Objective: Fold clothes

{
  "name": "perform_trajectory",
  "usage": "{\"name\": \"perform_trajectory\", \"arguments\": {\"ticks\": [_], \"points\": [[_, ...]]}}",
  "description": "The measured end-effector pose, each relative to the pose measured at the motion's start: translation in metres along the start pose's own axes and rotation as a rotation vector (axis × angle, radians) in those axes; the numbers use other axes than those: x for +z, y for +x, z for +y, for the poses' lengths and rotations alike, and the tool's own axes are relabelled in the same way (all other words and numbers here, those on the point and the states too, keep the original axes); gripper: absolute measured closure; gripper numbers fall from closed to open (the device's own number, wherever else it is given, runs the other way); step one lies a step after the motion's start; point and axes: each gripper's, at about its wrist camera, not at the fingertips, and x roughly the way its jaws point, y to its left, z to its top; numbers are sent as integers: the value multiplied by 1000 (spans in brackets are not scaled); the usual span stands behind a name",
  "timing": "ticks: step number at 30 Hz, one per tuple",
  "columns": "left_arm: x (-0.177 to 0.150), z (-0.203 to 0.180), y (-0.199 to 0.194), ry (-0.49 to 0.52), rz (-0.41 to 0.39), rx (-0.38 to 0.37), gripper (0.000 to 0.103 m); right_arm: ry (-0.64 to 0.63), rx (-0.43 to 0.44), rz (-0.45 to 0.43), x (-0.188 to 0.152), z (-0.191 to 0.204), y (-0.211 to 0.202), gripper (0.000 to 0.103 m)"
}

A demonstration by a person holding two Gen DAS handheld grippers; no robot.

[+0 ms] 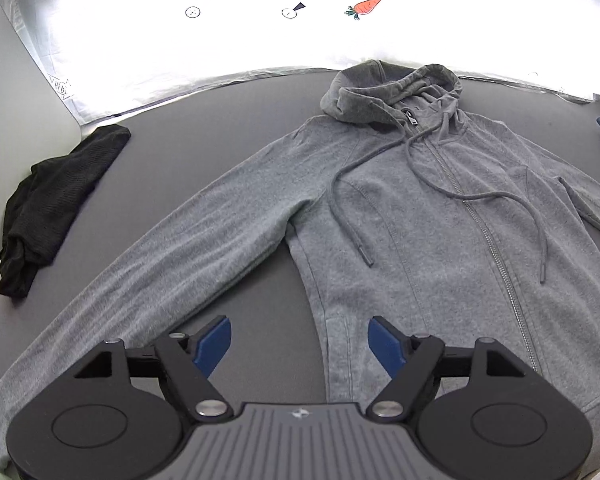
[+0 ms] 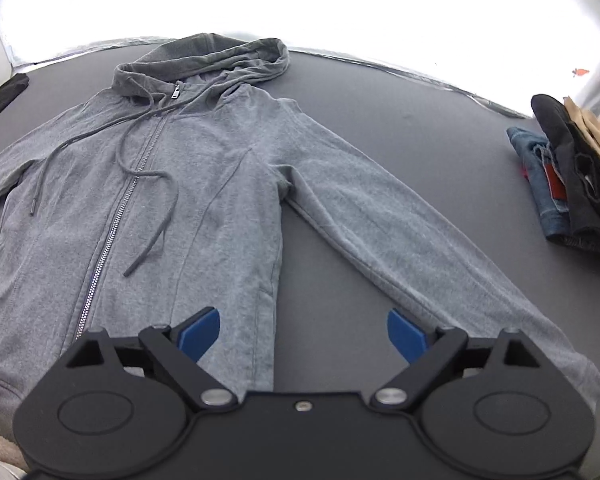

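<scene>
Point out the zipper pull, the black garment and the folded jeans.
zipper pull [image 2: 175, 92]: right wrist view, metal tab at the collar.
black garment [image 1: 56, 192]: left wrist view, middle of the cloth.
folded jeans [image 2: 539, 172]: right wrist view, denim side.

Bare grey table [image 2: 379, 128] between hoodie [image 2: 204, 184] and clothes pile [image 2: 571, 176]; black garment [image 1: 56, 200] far left

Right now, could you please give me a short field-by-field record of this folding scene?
garment: grey zip hoodie, lying flat, front up, zipped, sleeves spread outward
hood: at the far end, near the carrot-print white sheet
surface: dark grey table
left gripper: open, empty, over the hem by the left sleeve
right gripper: open, empty, over the hem by the right sleeve
left side: black garment
right side: pile of folded clothes, jeans included
</scene>
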Motion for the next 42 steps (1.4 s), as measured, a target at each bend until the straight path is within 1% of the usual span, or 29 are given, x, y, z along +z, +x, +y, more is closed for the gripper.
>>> {"name": "perform_trajectory", "arguments": {"ticks": [5, 8, 11, 16, 18, 20, 22, 25, 27, 29, 30, 34, 38, 40, 41, 42], "points": [[30, -2, 13, -3, -56, 22, 20, -59, -15, -39, 21, 16, 11, 7], [50, -7, 21, 15, -97, 28, 16, -77, -19, -39, 31, 21, 19, 7], [73, -13, 34, 15, -127, 18, 15, -74, -18, -37, 42, 21, 30, 7], [125, -30, 68, 27, -188, 25, 15, -62, -29, -26, 70, 16, 56, 7], [150, -40, 85, 55, -207, 14, 14, -57, -35, -22, 82, 13, 67, 7], [177, -59, 106, 117, -215, 23, 14, -52, -40, -17, 93, 11, 78, 7], [202, -84, 127, 215, -228, 75, 14, -41, -37, -3, 104, 8, 91, 6], [231, -120, 164, 351, -241, 81, 10, -64, -38, 17, 113, 9, 107, 6], [243, -141, 196, 437, -205, 69, 10, -80, -39, 29, 119, 10, 118, 6], [246, -155, 227, 522, -185, 104, 10, -95, -40, 42, 125, 11, 129, 6], [250, -153, 234, 527, -196, 138, 10, -103, -40, 49, 128, 12, 135, 6], [267, -137, 255, 513, -254, 283, 9, -134, -42, 72, 138, 13, 155, 6], [284, -120, 275, 497, -312, 429, 9, -159, -46, 71, 140, 14, 158, 6], [308, -86, 277, 305, -287, 510, 9, -179, -55, 68, 140, 16, 160, 6], [318, -67, 278, 215, -243, 508, 9, -188, -59, 68, 140, 17, 161, 6], [322, -53, 277, 171, -194, 448, 9, -195, -62, 66, 140, 19, 161, 6]]}}
